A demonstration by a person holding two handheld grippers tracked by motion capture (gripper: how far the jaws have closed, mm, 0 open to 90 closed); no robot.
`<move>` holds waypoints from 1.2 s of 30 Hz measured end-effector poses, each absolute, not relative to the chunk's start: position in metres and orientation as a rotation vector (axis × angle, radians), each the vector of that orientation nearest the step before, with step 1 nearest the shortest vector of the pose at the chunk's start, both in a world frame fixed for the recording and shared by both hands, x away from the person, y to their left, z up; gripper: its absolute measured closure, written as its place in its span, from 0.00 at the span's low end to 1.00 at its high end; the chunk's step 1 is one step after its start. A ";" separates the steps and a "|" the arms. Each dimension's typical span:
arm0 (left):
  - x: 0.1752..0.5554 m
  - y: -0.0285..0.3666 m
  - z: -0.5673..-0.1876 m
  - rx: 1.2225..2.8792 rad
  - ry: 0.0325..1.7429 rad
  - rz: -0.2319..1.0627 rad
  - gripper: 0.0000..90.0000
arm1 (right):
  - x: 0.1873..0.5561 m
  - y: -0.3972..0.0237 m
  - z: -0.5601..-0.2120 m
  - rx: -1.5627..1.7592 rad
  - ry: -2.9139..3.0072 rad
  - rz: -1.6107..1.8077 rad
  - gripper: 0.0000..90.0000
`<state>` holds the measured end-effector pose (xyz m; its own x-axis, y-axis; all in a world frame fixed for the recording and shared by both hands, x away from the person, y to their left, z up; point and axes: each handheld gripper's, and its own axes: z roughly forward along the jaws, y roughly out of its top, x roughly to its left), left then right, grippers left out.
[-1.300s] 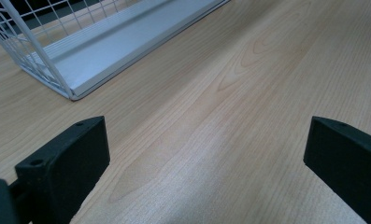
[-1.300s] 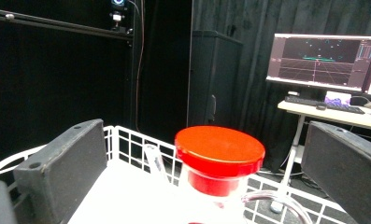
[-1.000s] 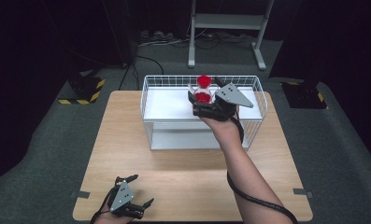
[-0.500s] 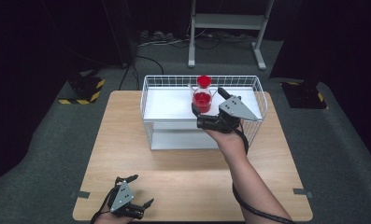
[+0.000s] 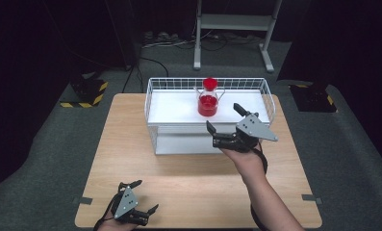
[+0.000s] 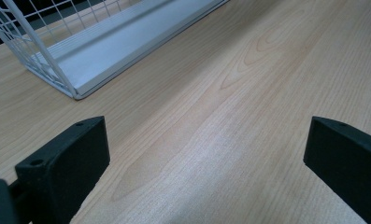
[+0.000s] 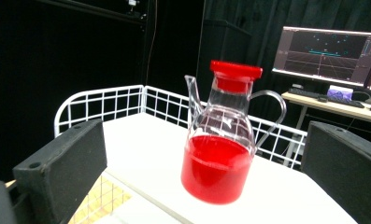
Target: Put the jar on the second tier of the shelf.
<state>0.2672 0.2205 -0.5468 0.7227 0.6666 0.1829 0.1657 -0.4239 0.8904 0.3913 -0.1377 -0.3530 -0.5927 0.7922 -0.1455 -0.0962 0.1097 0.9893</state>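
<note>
— Where was the jug (image 5: pixel 208 100) then?
— Upright on the white shelf inside the wire basket (image 5: pixel 270 98). The right gripper (image 5: pixel 225 126) hung just outside, jaws wide, holding nothing.
— And the left gripper (image 5: pixel 139 197)?
— Also wide, resting on the table (image 5: pixel 179 173). I'd say a clean pull clear came next.

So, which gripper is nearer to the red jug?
The right. The right gripper is open just in front of the jug, at the rack's front edge. The left gripper rests open at the table's near edge, far from it.
</note>
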 end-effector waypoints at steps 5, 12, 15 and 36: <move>0.267 0.221 -0.547 1.954 0.647 0.651 0.01 | 0.381 -0.145 -0.357 0.679 1.686 1.570 0.00; 0.265 0.220 -0.547 1.952 0.631 0.669 0.01 | 0.372 -0.150 -0.366 0.666 1.708 1.544 0.01; 0.265 0.221 -0.547 1.942 0.633 0.673 0.01 | 0.370 -0.153 -0.371 0.676 1.728 1.529 0.01; 0.266 0.221 -0.547 1.950 0.631 0.664 0.01 | 0.362 -0.157 -0.412 0.702 1.832 1.412 0.00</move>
<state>0.2658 0.2208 -0.5469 0.7196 0.6685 0.1879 0.1543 -0.4177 0.8954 0.3618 -0.1569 -0.4124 -0.6015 0.7720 -0.2056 -0.0024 0.2557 0.9668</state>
